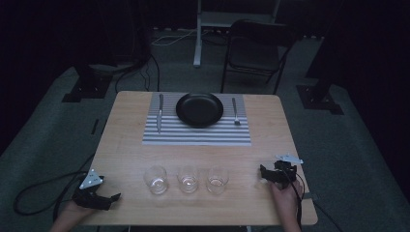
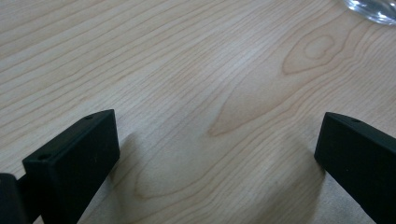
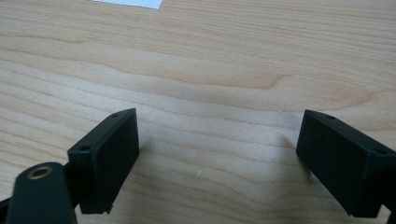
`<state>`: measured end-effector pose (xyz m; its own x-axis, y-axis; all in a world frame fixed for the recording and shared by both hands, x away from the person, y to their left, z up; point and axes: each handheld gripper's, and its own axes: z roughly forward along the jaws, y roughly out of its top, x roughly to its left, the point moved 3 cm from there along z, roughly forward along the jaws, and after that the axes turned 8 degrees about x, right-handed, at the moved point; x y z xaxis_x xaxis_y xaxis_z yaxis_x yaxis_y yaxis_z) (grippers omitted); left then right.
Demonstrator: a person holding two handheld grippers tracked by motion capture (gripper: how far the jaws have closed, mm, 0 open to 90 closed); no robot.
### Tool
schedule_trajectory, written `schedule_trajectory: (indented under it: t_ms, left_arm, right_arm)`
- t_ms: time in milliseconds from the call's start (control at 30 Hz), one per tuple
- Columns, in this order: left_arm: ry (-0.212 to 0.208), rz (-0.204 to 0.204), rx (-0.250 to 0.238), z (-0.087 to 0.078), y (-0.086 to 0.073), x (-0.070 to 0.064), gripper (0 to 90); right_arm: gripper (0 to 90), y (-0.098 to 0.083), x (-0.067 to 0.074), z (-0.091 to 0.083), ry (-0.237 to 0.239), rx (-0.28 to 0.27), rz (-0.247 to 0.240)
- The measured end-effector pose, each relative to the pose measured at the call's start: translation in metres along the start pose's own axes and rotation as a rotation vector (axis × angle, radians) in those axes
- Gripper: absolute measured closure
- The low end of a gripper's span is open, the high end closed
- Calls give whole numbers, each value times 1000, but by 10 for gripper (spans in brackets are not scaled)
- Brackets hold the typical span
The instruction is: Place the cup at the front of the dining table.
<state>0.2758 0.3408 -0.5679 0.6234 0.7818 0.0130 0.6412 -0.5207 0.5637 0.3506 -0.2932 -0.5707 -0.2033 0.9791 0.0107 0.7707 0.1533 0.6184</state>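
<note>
the left gripper (image 1: 112, 199) rested at the near left corner of the wooden bench (image 1: 125, 159), its fingers (image 2: 74, 158) spread wide with only bare wood between them. the right gripper (image 1: 263, 175) sat near the right edge of the bench, its fingers (image 3: 105, 156) likewise wide apart and holding nothing. three clear glasses stood in a row between the two grippers: the left glass (image 1: 155, 179), the middle glass (image 1: 188, 179) and the right glass (image 1: 217, 179), none of them touched. farther back, a striped placemat (image 1: 196, 135) carried a black plate (image 1: 199, 109), with a knife (image 1: 160, 112) on its left and a fork (image 1: 235, 111) on its right.
</note>
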Motion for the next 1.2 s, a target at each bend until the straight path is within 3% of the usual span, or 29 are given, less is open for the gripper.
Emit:
schedule_trajectory:
  t_ms: [133,267,600,1000,1200]
  left_arm:
    - [18,-28,12,1,2,2,3]
    - [19,-29,14,1,2,2,3]
    - [-6,12,-10,-1,-2,0,4]
    - [-1,10,30,-4,0,-3,9]
    - [-21,8,-24,-13,6,-10,10]
  right_arm:
    - [121,0,0,0,0,0,0]
    - [121,1,0,0,0,0,1]
    - [121,0,0,0,-1,1,1]
    - [123,0,1,0,-2,0,3]
    - [123,0,1,0,-4,1,4]
